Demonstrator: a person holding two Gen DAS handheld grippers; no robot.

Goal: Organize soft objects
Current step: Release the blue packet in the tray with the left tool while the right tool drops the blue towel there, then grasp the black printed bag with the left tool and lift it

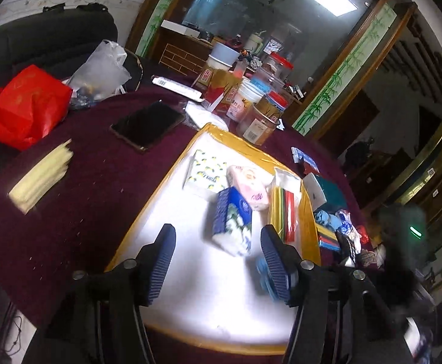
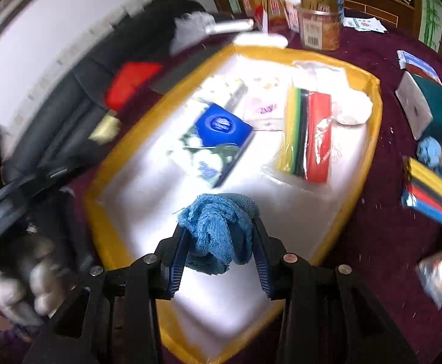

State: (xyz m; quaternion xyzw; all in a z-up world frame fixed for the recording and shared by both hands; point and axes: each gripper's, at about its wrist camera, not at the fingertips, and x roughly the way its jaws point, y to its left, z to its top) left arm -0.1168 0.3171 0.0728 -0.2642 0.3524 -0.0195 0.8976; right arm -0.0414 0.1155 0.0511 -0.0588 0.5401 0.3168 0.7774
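A: Your right hand-held gripper [image 2: 221, 239] has its fingers closed on the bunched blue towel [image 2: 218, 230], hanging over the near end of the yellow-rimmed tray [image 2: 372, 139]. I judge the step is setting it down on the bare white patch there.

B: How do you want it placed?

A: Lower until the towel rests on the tray floor before you let go, so it doesn't roll toward the rim. Keep it short of the blue tissue pack [image 2: 218, 139], which lies just beyond the towel toward the tray's middle, and left of the bagged pack of coloured strips [image 2: 306, 139] along the right side.

B: And your left one?

A: Your left hand-held gripper [image 1: 218, 257] stands wide open and empty, low over the tray's near end. The blue tissue pack [image 1: 233, 221] sits just ahead, between the lines of its fingers, not touching either. A blur of blue shows beside its right finger [image 1: 277, 261]; probably the towel, but I can't tell for sure.

B: Anything else already in?

A: A pink tissue pack [image 1: 248, 186] and a lemon-print pack [image 1: 207, 173] lie toward the far end. More soft items wait on the maroon tabletop [image 1: 78, 188] off the tray's right edge.
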